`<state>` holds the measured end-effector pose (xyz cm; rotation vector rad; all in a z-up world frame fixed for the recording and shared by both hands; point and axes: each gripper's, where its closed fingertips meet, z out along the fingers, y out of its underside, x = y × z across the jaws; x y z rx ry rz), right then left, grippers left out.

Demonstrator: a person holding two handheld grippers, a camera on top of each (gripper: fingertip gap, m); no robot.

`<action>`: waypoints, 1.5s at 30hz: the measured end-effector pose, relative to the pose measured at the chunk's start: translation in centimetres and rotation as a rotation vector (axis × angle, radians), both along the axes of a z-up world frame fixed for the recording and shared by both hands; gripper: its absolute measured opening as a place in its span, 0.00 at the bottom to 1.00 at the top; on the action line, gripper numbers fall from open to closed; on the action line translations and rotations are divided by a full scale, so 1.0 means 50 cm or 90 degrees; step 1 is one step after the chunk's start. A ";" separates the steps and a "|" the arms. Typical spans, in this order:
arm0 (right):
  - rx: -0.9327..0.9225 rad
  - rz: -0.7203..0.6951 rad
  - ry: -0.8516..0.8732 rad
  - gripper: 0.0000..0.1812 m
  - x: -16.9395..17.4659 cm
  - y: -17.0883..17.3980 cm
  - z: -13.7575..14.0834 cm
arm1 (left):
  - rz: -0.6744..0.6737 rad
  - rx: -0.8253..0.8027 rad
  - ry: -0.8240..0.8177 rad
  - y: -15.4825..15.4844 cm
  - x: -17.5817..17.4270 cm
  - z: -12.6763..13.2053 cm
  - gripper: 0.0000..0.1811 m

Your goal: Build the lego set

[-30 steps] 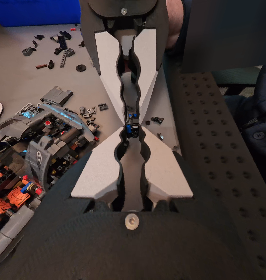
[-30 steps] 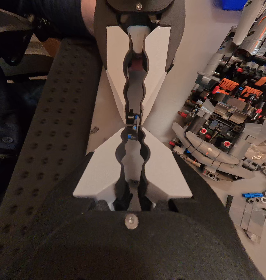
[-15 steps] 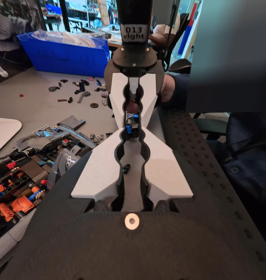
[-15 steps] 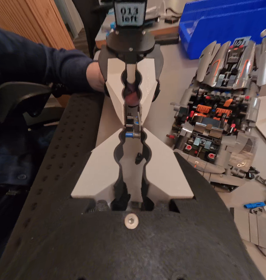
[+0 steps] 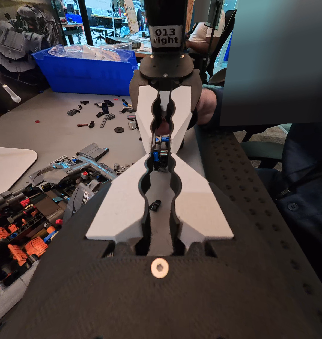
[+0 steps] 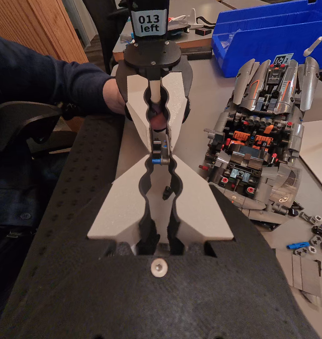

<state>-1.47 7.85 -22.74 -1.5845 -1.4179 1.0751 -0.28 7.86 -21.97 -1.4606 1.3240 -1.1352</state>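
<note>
A small black-and-grey subassembly [image 5: 159, 154] with blue pins is pinched from opposite ends: the left gripper [image 5: 159, 162] is pressed onto its near end, the right gripper [image 6: 160, 158] onto the other, tips almost meeting. It is held in the air beside the car model [image 6: 257, 146], over the table edge. A loose black piece [image 5: 155, 204] lies below the subassembly. For a clean join, both grips should be kept firm, the halves aligned along one axis, and pressure applied straight, without twisting.
</note>
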 end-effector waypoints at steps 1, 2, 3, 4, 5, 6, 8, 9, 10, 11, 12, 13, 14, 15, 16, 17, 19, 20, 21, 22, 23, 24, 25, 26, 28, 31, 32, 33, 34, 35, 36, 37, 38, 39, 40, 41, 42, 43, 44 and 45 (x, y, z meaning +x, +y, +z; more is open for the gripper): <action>0.002 0.003 -0.005 0.08 0.001 -0.001 -0.002 | -0.002 -0.002 0.006 -0.001 0.000 -0.002 0.07; 0.003 0.005 -0.008 0.08 0.002 -0.003 -0.003 | -0.005 -0.003 0.009 -0.003 0.001 -0.004 0.07; 0.005 0.008 -0.009 0.08 0.002 -0.005 -0.004 | -0.007 -0.004 0.010 -0.005 0.000 -0.003 0.07; 0.005 0.009 -0.012 0.08 0.004 -0.005 -0.005 | -0.006 -0.007 0.012 -0.005 0.000 -0.004 0.07; 0.011 0.003 -0.016 0.08 0.009 -0.001 -0.006 | 0.003 -0.012 0.010 0.002 -0.006 -0.002 0.07; 0.013 -0.003 -0.015 0.08 0.017 0.004 -0.004 | 0.007 -0.028 -0.017 0.008 -0.016 0.013 0.07; -0.007 0.002 0.009 0.08 0.024 0.005 0.006 | 0.006 -0.039 -0.038 0.012 -0.028 0.030 0.07; -0.002 0.006 0.005 0.08 0.026 0.004 0.007 | 0.014 -0.019 -0.022 0.014 -0.027 0.024 0.07; 0.010 0.009 -0.006 0.08 0.026 0.003 0.005 | 0.003 -0.025 -0.015 0.008 -0.023 0.018 0.07; 0.007 0.017 -0.011 0.08 0.025 -0.001 0.001 | -0.010 -0.040 -0.007 0.002 -0.018 0.010 0.07; -0.005 0.023 -0.017 0.08 0.025 -0.004 -0.006 | -0.004 -0.034 0.000 0.006 -0.016 0.003 0.07; -0.009 0.022 -0.030 0.08 0.028 -0.002 -0.015 | -0.002 -0.026 0.010 0.007 -0.016 -0.002 0.07; -0.003 0.024 -0.043 0.08 0.032 -0.001 -0.023 | -0.010 -0.026 0.009 0.002 -0.016 0.001 0.07; 0.004 0.032 -0.054 0.08 0.035 -0.004 -0.028 | -0.018 -0.027 0.011 -0.001 -0.015 0.002 0.07; 0.011 0.034 -0.065 0.08 0.037 -0.004 -0.033 | -0.020 -0.019 0.038 -0.003 -0.015 -0.010 0.07; 0.018 0.033 -0.077 0.08 0.036 -0.004 -0.039 | -0.021 -0.001 0.070 -0.005 -0.015 -0.024 0.07; 0.031 0.042 -0.095 0.08 0.031 -0.009 -0.049 | -0.025 0.012 0.090 -0.012 -0.008 -0.034 0.07; 0.041 0.045 -0.107 0.08 0.029 -0.011 -0.054 | -0.023 0.020 0.116 -0.012 -0.008 -0.045 0.07; 0.047 0.048 -0.119 0.08 0.030 -0.012 -0.061 | -0.014 0.041 0.142 -0.008 -0.011 -0.056 0.07; 0.051 0.052 -0.130 0.08 0.031 -0.014 -0.066 | -0.014 0.052 0.162 -0.008 -0.013 -0.064 0.07; 0.054 0.057 -0.140 0.08 0.032 -0.017 -0.071 | -0.024 0.046 0.194 -0.013 -0.017 -0.078 0.07; 0.061 0.060 -0.156 0.08 0.033 -0.018 -0.078 | -0.032 0.043 0.236 -0.016 -0.024 -0.098 0.07; 0.069 0.062 -0.176 0.08 0.034 -0.019 -0.089 | -0.025 0.060 0.269 -0.012 -0.029 -0.115 0.07; 0.070 0.070 -0.195 0.08 0.034 -0.024 -0.100 | -0.034 0.067 0.296 -0.016 -0.031 -0.131 0.07; 0.068 0.088 -0.228 0.08 0.032 -0.035 -0.121 | -0.064 0.041 0.355 -0.036 -0.035 -0.168 0.07; 0.068 0.098 -0.270 0.08 0.037 -0.041 -0.145 | -0.071 0.073 0.427 -0.042 -0.041 -0.209 0.07; 0.062 0.099 -0.270 0.08 0.036 -0.042 -0.146 | -0.076 0.058 0.421 -0.048 -0.037 -0.206 0.07; 0.056 0.098 -0.272 0.08 0.037 -0.041 -0.149 | -0.081 0.049 0.427 -0.052 -0.037 -0.210 0.07; 0.053 0.097 -0.274 0.08 0.037 -0.040 -0.151 | -0.080 0.053 0.421 -0.050 -0.036 -0.208 0.07; 0.049 0.099 -0.271 0.08 0.036 -0.041 -0.152 | -0.072 0.058 0.416 -0.045 -0.036 -0.206 0.09; 0.043 0.103 -0.267 0.08 0.034 -0.044 -0.152 | -0.073 0.056 0.414 -0.045 -0.037 -0.204 0.12; 0.044 0.103 -0.267 0.08 0.033 -0.044 -0.153 | -0.070 0.056 0.408 -0.044 -0.036 -0.199 0.15; 0.047 0.102 -0.266 0.08 0.033 -0.043 -0.153 | -0.062 0.064 0.393 -0.040 -0.033 -0.190 0.16; 0.048 0.104 -0.259 0.08 0.031 -0.044 -0.150 | -0.062 0.067 0.378 -0.041 -0.029 -0.180 0.17; 0.049 0.106 -0.250 0.08 0.028 -0.046 -0.145 | -0.067 0.069 0.361 -0.044 -0.026 -0.169 0.17; 0.052 0.108 -0.245 0.08 0.026 -0.047 -0.142 | -0.063 0.079 0.339 -0.042 -0.021 -0.157 0.16; 0.055 0.110 -0.242 0.08 0.025 -0.048 -0.141 | -0.060 0.088 0.323 -0.041 -0.017 -0.148 0.14; 0.058 0.113 -0.239 0.08 0.022 -0.050 -0.139 | -0.065 0.091 0.311 -0.044 -0.013 -0.143 0.11; 0.062 0.115 -0.237 0.08 0.020 -0.052 -0.138 | -0.065 0.100 0.298 -0.045 -0.009 -0.138 0.05; 0.066 0.117 -0.240 0.08 0.018 -0.054 -0.140 | -0.059 0.112 0.295 -0.043 -0.006 -0.137 0.02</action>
